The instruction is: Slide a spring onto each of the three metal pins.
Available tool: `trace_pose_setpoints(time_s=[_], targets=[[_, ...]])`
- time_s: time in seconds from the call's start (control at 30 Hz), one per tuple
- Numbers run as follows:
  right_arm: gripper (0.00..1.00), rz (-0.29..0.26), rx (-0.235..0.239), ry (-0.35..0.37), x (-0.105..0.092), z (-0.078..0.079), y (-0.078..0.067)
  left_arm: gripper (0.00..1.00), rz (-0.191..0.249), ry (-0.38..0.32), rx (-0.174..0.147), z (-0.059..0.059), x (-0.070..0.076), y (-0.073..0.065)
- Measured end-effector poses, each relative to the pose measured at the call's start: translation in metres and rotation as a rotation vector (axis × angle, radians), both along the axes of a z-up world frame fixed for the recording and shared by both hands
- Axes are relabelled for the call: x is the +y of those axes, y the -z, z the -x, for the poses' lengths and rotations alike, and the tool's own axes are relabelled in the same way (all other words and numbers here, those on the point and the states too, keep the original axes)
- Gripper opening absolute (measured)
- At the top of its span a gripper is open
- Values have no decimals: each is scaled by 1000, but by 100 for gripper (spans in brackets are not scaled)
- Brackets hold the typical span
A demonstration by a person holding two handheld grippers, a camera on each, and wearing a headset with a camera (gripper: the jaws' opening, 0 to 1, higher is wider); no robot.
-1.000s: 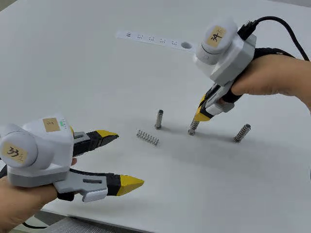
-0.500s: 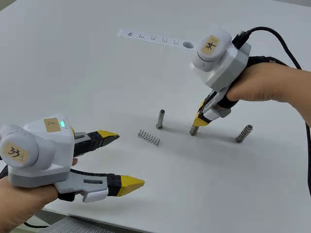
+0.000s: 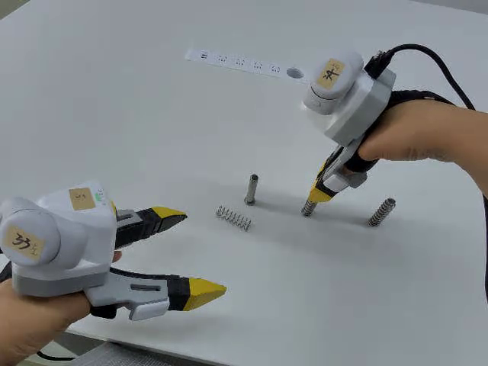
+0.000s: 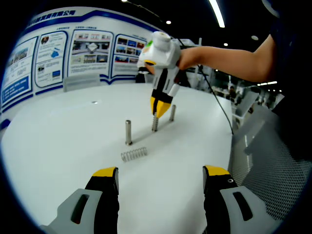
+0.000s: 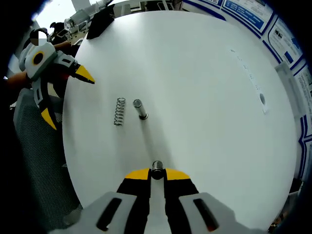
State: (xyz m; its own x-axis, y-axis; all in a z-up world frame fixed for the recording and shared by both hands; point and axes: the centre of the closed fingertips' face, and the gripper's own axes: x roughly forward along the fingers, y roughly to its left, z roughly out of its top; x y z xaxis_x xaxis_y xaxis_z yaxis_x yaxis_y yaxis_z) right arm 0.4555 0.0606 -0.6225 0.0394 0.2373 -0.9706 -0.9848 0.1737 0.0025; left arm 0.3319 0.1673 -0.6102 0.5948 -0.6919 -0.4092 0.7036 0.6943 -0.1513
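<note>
On desk (image 3: 114,122), head view: row of three upright metal pins, running 9 to 3 o'clock.

1. Bare pin (image 3: 251,188): 9 o'clock end of row, no spring fitted.
2. Middle pin (image 3: 308,207): spring on it. Right gripper (image 3: 319,195) angled down from 1 o'clock, jaws drawn together on the spring's top coils.
3. Right-hand pin (image 3: 381,211): 3 o'clock end, spring on, well apart from both grippers.
4. Loose spring (image 3: 232,217): flat on desk, just beside bare pin at its 7 o'clock, not touching; long axis 10 to 4 o'clock.
5. Left gripper (image 3: 204,253): near desk's 6 o'clock edge, jaws wide apart, holding nothing. Loose spring at its 1 o'clock and nearer to it than to right gripper; in left gripper view, long axis roughly along the jaw-to-jaw line.

Judgement: two pins of three done. Closing as posed would likely squeeze the loose spring end to end; probably calls for a turn of the hand, then raising the spring upright over bare pin.
</note>
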Motion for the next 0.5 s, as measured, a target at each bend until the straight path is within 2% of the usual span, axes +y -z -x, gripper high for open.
trace_pose_setpoints(time_s=[0.27, 0.5], targets=[[11, 17, -3, 14, -7, -2, 1, 72, 0, 2, -1, 0, -1, 0], [14, 8, -1, -18, -6, -1, 3, 72, -1, 0, -3, 0, 0, 0]])
